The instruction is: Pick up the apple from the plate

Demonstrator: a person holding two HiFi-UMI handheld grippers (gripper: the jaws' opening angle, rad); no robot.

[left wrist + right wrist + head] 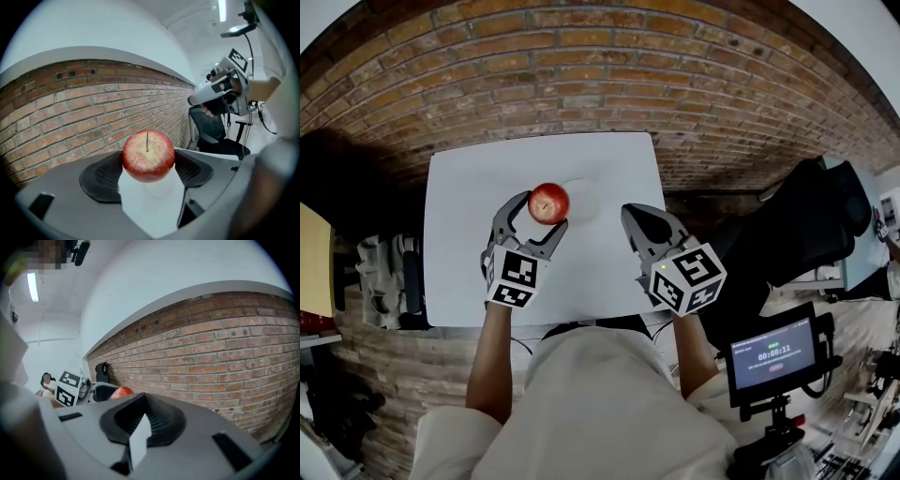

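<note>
My left tongs (pixel 545 210) are clamped on the apple (pixel 548 202) by its sides, stem up. It looks raised just clear of the plate (pixel 586 199) near the far edge of the surface (pixel 459 244). The right tongs (pixel 633 217) are closed and empty, held aside so the lift has room.

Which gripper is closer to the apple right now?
Left. The left gripper has the apple clamped between its jaws; the right gripper is off to the apple's right, apart from it, holding nothing.
</note>
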